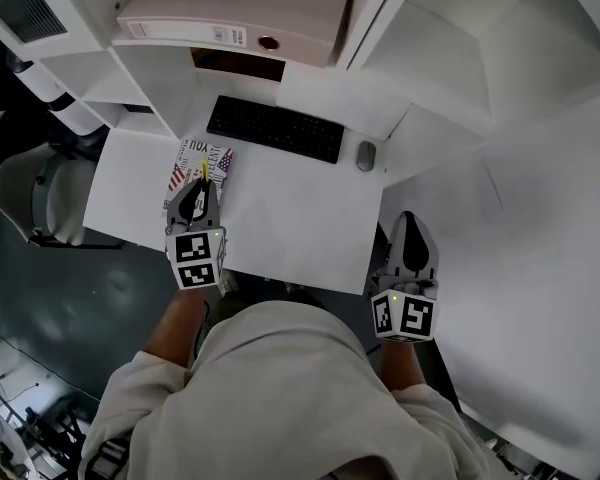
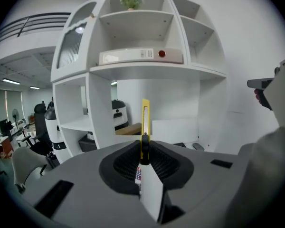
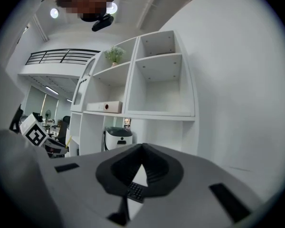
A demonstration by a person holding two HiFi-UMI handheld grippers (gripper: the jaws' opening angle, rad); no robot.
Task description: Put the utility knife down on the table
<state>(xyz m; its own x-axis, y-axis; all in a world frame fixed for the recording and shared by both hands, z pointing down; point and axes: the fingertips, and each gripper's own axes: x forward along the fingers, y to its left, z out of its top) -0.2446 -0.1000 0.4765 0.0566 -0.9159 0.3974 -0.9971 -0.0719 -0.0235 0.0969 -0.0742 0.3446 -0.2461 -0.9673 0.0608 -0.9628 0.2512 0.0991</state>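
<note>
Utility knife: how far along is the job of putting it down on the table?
Done: nothing yet shows as finished. In hand: the yellow utility knife is clamped between the jaws of the left gripper, over a flag-print booklet on the white table. Left: lower the knife onto the table, open the jaws and let go. The right gripper holds nothing, with its jaws together at the table's right edge.

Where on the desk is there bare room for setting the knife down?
Bare table between the keyboard and the near edge, right of the booklet; also left of the booklet. Crowded at the back, around keyboard and mouse.
</note>
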